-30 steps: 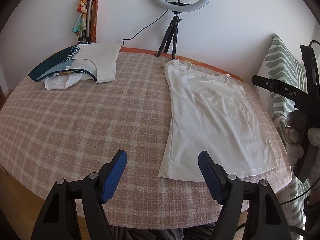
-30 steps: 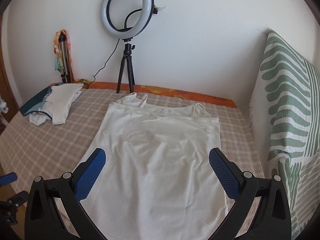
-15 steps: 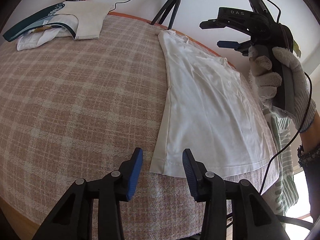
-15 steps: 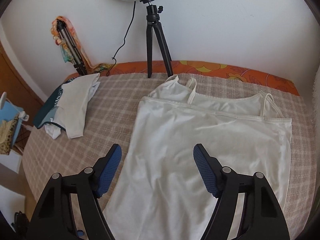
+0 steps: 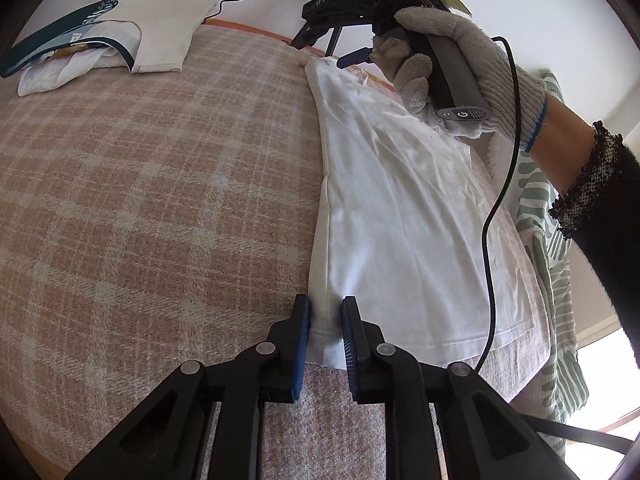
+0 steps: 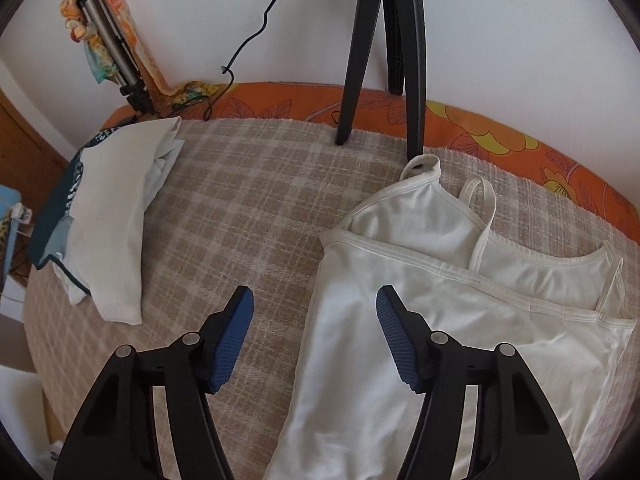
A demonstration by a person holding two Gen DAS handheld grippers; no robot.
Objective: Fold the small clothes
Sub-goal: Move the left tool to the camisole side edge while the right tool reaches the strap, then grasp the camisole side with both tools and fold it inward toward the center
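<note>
A white strappy top (image 5: pixel 404 208) lies flat on the checked pink blanket (image 5: pixel 140 200), hem toward me. My left gripper (image 5: pixel 325 312) has its blue pads nearly closed around the top's near left hem corner, with cloth between them. My right gripper (image 6: pixel 316 300) is open above the top's (image 6: pixel 440 312) left side seam, just below the strap end. In the left wrist view the right gripper (image 5: pixel 360 54) is held by a gloved hand over the top's far end.
A pile of folded clothes (image 6: pixel 104 216) lies at the blanket's far left. A black ring-light tripod (image 6: pixel 380 52) stands at the back edge by the wall. A second tripod with a scarf (image 6: pixel 112 52) is in the corner. A green patterned cushion (image 5: pixel 552 280) lies right.
My left gripper moved down to the hem corner and narrowed around it. My right gripper moved forward toward the strap end of the top and narrowed somewhat.
</note>
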